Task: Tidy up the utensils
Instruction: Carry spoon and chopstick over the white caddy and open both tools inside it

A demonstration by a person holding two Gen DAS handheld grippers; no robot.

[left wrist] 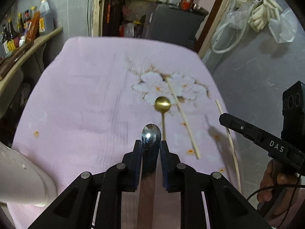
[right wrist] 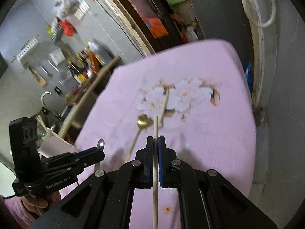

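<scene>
A pink cloth with a white flower print (left wrist: 99,87) covers the worktop, with grey walls behind, a doorway into a cluttered back room, and a side shelf crowded with sauce bottles (left wrist: 28,28). The left claw (left wrist: 151,145) is closed on a silver spoon (left wrist: 151,135), whose bowl sticks out just past the fingertips while its flat handle runs back between the fingers toward the camera. The right claw (right wrist: 156,140) is pinched tight on a pale wooden chopstick (right wrist: 155,171), which passes straight through the grip with its tip poking out ahead and the rest trailing back; from the left wrist view the same stick (left wrist: 231,145) hangs at the right edge of the cloth in that claw (left wrist: 222,117). Lying free on the cloth are a gold spoon (left wrist: 162,104), its bowl near the printed flowers and its thin handle pointing toward the left claw, and just beside it to the right a second chopstick (left wrist: 183,118), running diagonally across the flower print. A white container (left wrist: 24,177) sits at the near left corner of the worktop; what it holds cannot be made out from the left wrist view.
</scene>
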